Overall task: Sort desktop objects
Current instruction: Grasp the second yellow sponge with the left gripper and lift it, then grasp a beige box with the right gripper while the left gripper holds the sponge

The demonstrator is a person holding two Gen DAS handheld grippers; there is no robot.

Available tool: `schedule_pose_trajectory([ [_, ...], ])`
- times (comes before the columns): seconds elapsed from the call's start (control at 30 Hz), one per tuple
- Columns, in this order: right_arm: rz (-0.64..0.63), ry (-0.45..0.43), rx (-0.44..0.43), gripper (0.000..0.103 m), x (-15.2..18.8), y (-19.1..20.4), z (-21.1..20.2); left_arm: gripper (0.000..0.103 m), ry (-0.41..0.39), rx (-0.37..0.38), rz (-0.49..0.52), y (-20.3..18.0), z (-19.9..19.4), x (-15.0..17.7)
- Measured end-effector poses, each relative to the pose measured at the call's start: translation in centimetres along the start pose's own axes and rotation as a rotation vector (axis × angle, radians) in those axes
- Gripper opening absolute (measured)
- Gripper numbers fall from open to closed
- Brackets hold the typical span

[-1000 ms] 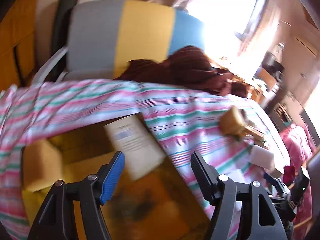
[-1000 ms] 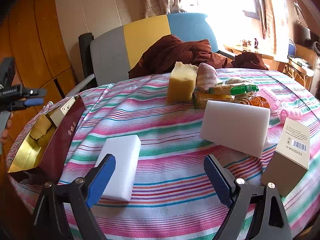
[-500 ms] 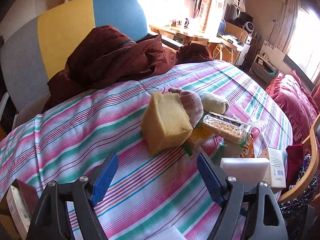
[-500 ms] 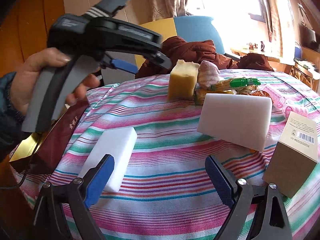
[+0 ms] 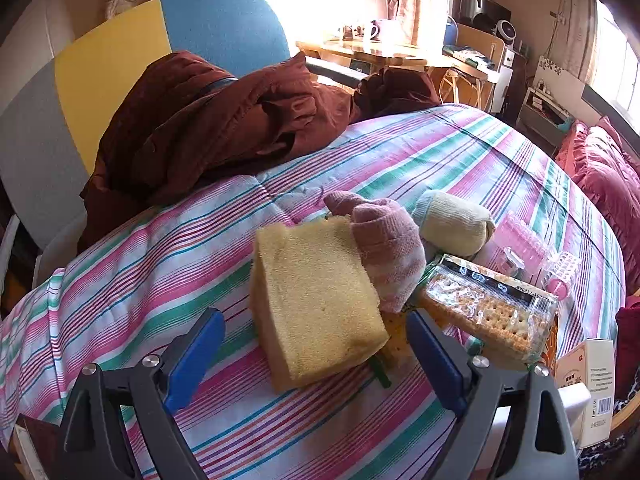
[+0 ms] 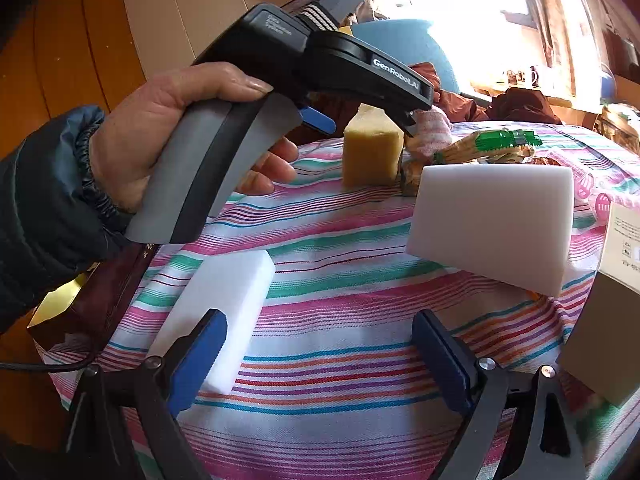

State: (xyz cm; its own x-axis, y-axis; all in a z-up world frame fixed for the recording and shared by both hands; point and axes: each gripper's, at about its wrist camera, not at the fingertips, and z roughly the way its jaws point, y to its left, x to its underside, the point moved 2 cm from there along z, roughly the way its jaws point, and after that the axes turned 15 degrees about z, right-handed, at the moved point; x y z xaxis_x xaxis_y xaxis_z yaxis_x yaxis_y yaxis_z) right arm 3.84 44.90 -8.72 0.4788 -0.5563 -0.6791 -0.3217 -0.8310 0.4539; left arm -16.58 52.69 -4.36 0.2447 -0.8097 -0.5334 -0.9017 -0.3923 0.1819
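Both tools gape; left tool (image 5: 316, 354) faces yellow sponge (image 5: 316, 300).

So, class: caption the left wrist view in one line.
Open left gripper lined up on a yellow sponge beside socks and crackers.

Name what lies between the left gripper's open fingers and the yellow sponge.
Only bare striped cloth. In the left wrist view the left gripper is open before the sponge, with nothing in the gap.
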Motion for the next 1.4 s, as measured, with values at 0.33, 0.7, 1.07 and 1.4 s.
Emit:
schedule_pose_trajectory([
  [0.33, 0.018, -0.001, -0.04, 0.098, 0.0, -0.3, -0.1, 0.059, 0.046, 0.068, -0.111, 2.0, 1.2, 2.4],
  [0.7, 0.001, 0.014, -0.007, 0.098, -0.1, 0.2, 0.1, 0.059, -0.133, 0.038, -0.149, 2.5, -10.3, 10.4],
  [1.07, 0.042, -0.023, 0.039, 0.097, 0.2, -0.4, -4.2, 0.059, -0.196, 0.043, -0.085, -1.5, -17.7, 19.9],
  [1.4, 0.057, -0.24, 0.36, 0.101, -4.4, -4.0, -11.7, 0.059, -0.169, 0.061, -0.073, -5.1, -18.8, 26.6],
])
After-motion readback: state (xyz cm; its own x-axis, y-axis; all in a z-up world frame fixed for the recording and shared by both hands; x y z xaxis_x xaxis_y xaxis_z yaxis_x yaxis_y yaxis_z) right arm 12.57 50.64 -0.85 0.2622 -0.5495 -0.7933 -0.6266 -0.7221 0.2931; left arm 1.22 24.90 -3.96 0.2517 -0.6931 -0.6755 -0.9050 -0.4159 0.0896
